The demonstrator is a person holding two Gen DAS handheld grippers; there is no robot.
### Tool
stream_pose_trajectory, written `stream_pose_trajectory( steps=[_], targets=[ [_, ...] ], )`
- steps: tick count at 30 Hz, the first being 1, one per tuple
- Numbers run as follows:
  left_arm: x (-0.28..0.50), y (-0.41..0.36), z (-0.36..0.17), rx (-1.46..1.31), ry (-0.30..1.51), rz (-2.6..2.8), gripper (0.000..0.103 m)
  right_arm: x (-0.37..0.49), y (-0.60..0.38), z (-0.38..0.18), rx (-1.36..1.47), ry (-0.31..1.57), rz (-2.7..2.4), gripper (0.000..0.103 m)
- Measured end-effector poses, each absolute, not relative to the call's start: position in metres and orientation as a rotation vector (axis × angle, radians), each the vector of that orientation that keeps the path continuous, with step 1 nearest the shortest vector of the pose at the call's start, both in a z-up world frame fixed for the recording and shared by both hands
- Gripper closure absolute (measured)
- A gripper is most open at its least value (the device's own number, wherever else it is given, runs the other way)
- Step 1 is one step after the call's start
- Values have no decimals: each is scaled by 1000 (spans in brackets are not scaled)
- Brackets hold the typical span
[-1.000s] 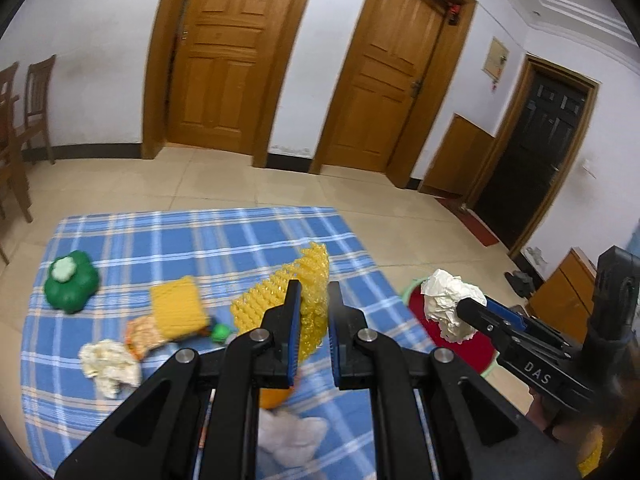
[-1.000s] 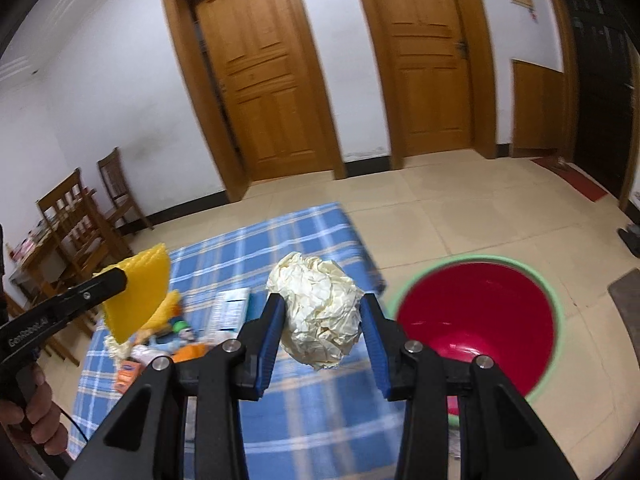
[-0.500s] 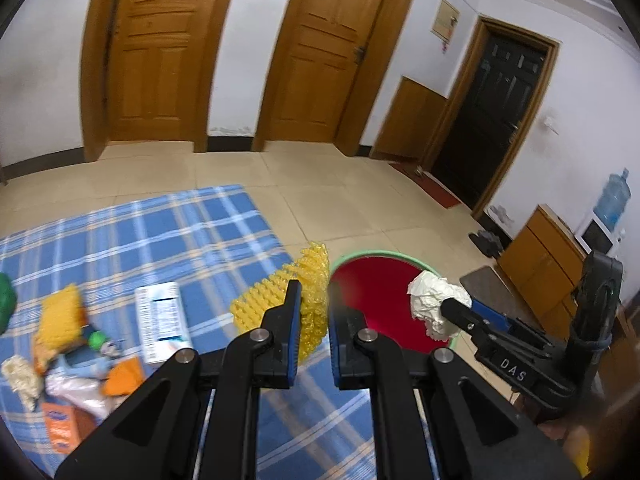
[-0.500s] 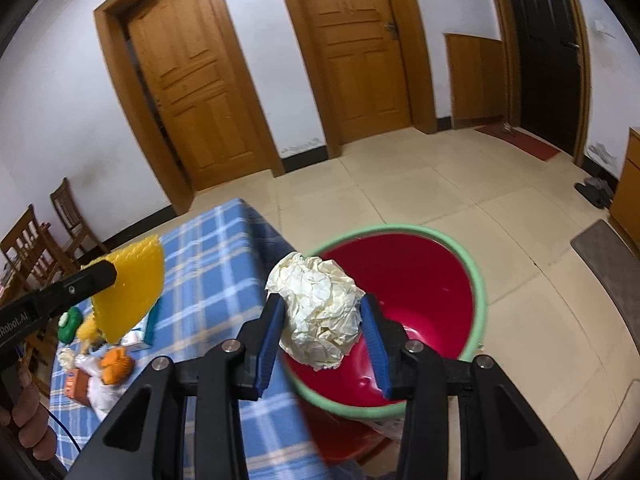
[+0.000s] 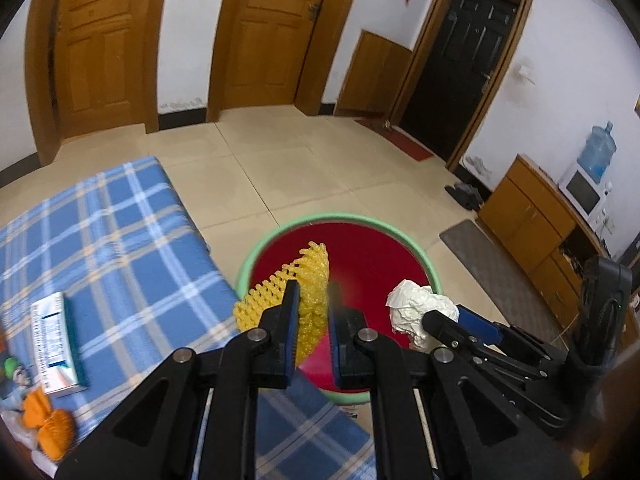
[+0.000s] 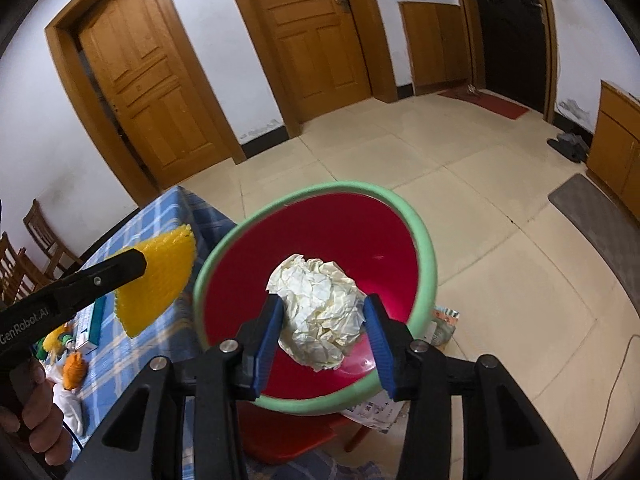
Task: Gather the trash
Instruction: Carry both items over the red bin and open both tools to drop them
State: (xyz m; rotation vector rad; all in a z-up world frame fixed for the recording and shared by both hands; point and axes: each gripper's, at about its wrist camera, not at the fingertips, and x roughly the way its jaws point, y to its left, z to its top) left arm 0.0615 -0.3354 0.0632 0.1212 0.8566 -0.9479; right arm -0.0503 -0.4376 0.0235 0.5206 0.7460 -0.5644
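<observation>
Right gripper (image 6: pixel 322 320) is over the red basin (image 6: pixel 424 240), jaws easing apart with the crumpled paper ball (image 6: pixel 320 312) between the pads, seemingly only just touching them, so that ball looks ready to drop inside. Just beside it, the left gripper (image 5: pixel 312 308) is clamped tight on the yellow spiky mat (image 5: pixel 308 280), which hangs over the basin's near rim. That's the risk: release there and the floppy mat could catch on the green rim (image 5: pixel 244 268) and slide onto the blue checked cloth (image 5: pixel 100 220). Farther from the basin, a white box (image 5: pixel 54 344) and orange scraps (image 5: pixel 48 420) lie on that cloth, uncollected.
</observation>
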Motion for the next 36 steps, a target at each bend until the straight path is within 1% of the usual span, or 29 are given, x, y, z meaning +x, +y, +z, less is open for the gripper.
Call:
stream_pose_trajectory(
  steps=[2, 3, 4, 5, 6, 7, 12, 14, 18, 23, 34, 36],
  targets=[
    [61, -346, 57, 140, 878, -957, 91, -51, -442, 20, 537, 747, -568, 55],
    [60, -348, 55, 147, 884, -957, 87, -51, -443, 18, 541, 745, -569, 52],
    [60, -352, 52, 159, 891, -952, 80, -51, -444, 18, 543, 744, -571, 51],
    [60, -354, 52, 166, 893, -947, 76, -49, -444, 17, 547, 744, -573, 49],
    [59, -354, 50, 172, 893, -942, 70, -50, -445, 17, 548, 742, -573, 47],
    [59, -355, 49, 179, 893, -934, 67, -50, -445, 17, 549, 740, -573, 46],
    [61, -351, 44, 172, 907, -910, 67, -49, -443, 19, 546, 731, -575, 42],
    [62, -349, 45, 166, 907, -902, 66, -49, -443, 19, 549, 727, -578, 41],
    [61, -345, 49, 167, 890, -901, 54, -50, -440, 22, 544, 721, -578, 41],
    [63, -341, 52, 155, 887, -901, 52, -49, -437, 25, 542, 715, -575, 41],
    [71, -330, 54, 133, 892, -883, 52, -53, -437, 27, 545, 707, -577, 40],
    [72, -325, 55, 125, 893, -871, 52, -54, -434, 30, 539, 703, -575, 38]
  ],
)
